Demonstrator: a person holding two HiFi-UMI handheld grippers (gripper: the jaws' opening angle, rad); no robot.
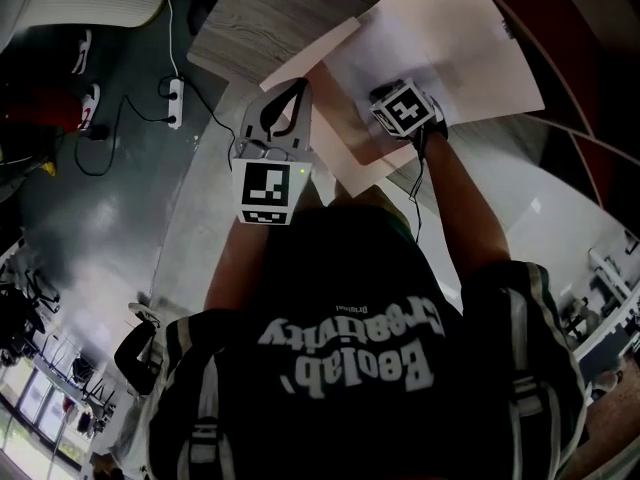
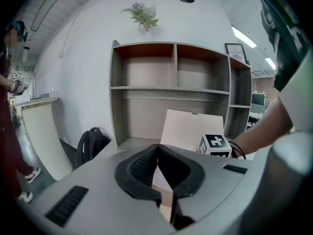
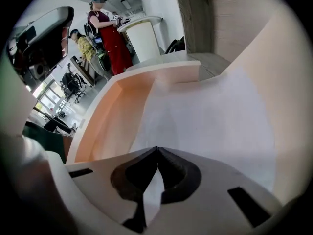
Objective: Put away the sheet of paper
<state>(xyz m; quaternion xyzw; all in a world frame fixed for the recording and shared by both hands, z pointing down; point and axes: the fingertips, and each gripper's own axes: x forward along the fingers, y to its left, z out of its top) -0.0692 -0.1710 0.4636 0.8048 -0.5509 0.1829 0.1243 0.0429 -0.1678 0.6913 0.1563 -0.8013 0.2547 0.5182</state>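
A: Head view, quick?
B: Left gripper [image 1: 301,88] is clenched on the edge of a pale peach card folder [image 1: 352,156] lying open on the grey-brown wooden table [image 1: 255,18]. Right gripper [image 1: 398,96] pinches a white sheet of paper [image 1: 455,58]. The sheet sits just right of the folder and partly over it.
A: Left gripper view?
B: Jaws together, with a strip of peach card nipped between them. The folder's far flap tilts up ahead. The right gripper's marker cube [image 2: 215,145] is just beside the flap, with an open wooden shelf unit [image 2: 171,92] behind.
A: Right gripper view?
B: Jaws clamped on the sheet's near edge. The paper runs away from them, long axis straight ahead. The folder's open inside lies to the left, its side wall raised.
A: So which way?
B: I'd say leftward and forward, into the folder. The right hand carries the sheet, and the left only keeps the cover open. Can't tell how deep the sheet sits.
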